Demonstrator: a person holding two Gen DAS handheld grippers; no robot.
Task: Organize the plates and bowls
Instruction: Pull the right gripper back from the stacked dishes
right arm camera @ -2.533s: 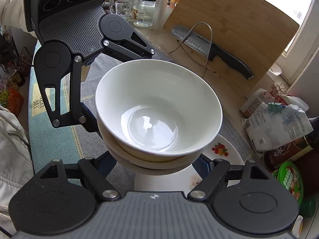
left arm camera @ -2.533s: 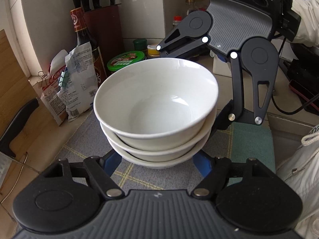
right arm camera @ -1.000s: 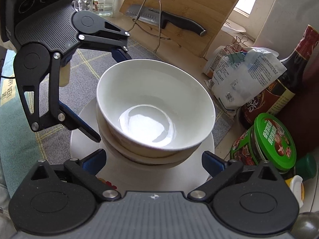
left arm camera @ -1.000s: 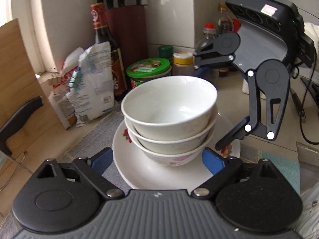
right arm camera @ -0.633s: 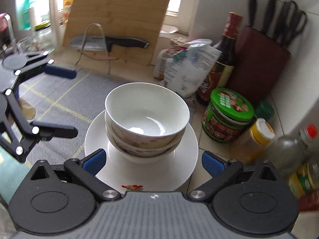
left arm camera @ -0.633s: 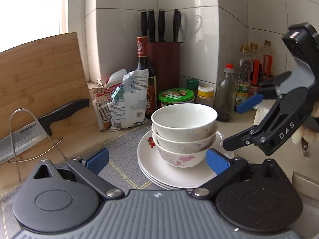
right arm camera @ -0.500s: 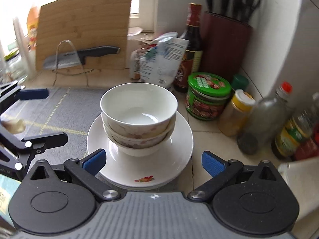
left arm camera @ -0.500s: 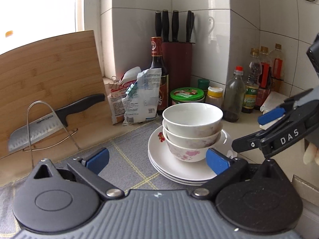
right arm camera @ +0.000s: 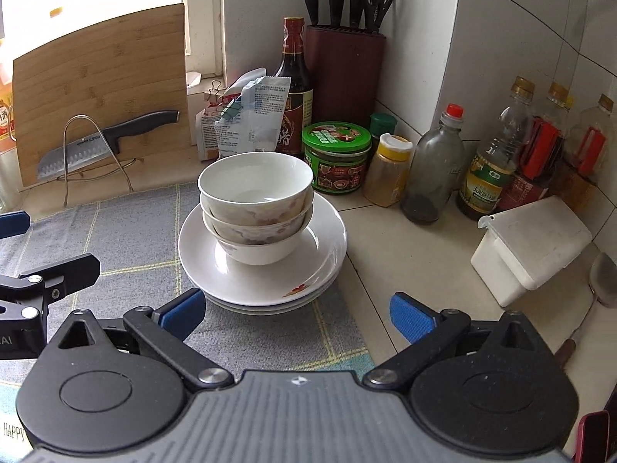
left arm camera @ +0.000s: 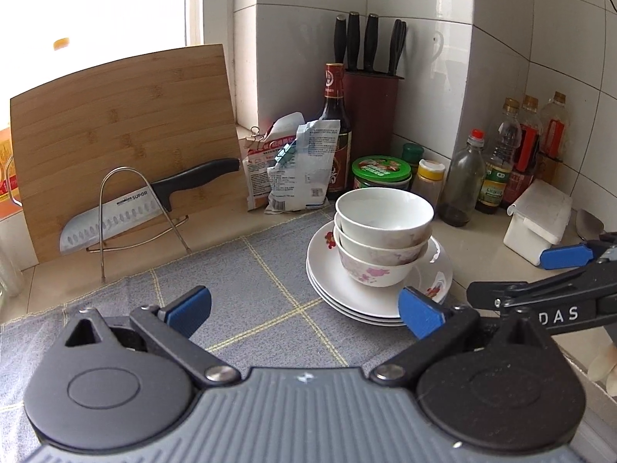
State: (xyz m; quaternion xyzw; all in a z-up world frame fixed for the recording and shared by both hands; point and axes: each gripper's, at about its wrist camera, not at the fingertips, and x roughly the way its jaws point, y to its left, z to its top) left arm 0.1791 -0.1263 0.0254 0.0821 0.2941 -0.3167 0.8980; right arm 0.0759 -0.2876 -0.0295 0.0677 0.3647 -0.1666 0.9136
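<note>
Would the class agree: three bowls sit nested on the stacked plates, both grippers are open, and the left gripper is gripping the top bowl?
Not quite. In the left wrist view the left gripper grips nothing; it is apart from the top bowl. The three bowls do sit nested on the stacked plates, and the right gripper is open too.

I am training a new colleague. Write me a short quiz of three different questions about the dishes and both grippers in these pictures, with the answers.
1. How many white ceramic bowls are nested in the stack?
2. True or false: the left hand-held gripper is shut on a bowl.
3. The bowls rest on: A) the bamboo cutting board; B) the stack of white flower-print plates; C) the white plastic lidded box.

Key
1. Three.
2. False. It is open and empty, like the right hand-held gripper.
3. B.
</note>
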